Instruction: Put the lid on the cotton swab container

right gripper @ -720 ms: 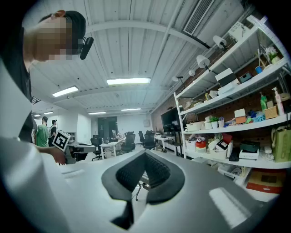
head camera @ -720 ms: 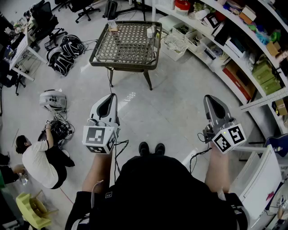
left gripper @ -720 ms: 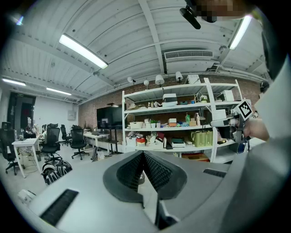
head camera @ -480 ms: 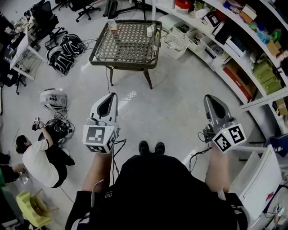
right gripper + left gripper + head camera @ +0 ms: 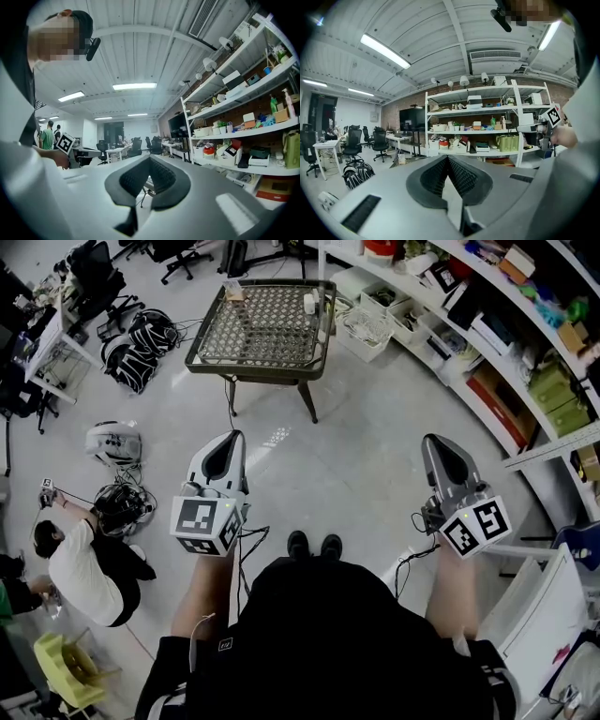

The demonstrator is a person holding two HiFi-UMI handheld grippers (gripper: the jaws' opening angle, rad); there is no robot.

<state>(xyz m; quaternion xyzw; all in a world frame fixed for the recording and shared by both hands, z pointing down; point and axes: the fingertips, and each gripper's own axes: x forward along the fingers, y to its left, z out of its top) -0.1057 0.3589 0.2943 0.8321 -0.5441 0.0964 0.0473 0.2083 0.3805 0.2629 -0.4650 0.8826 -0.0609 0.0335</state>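
Left gripper (image 5: pixel 223 456), right gripper (image 5: pixel 441 458) carried at waist, both jaws closed on nothing (task not started). Table (image 5: pixel 253 372) well ahead; small items there, possibly container, too small to tell.

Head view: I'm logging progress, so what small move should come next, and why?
Probably step toward the table: it stands well ahead across the floor, small items on it, while the left gripper and right gripper are both shut on nothing, far short of it.
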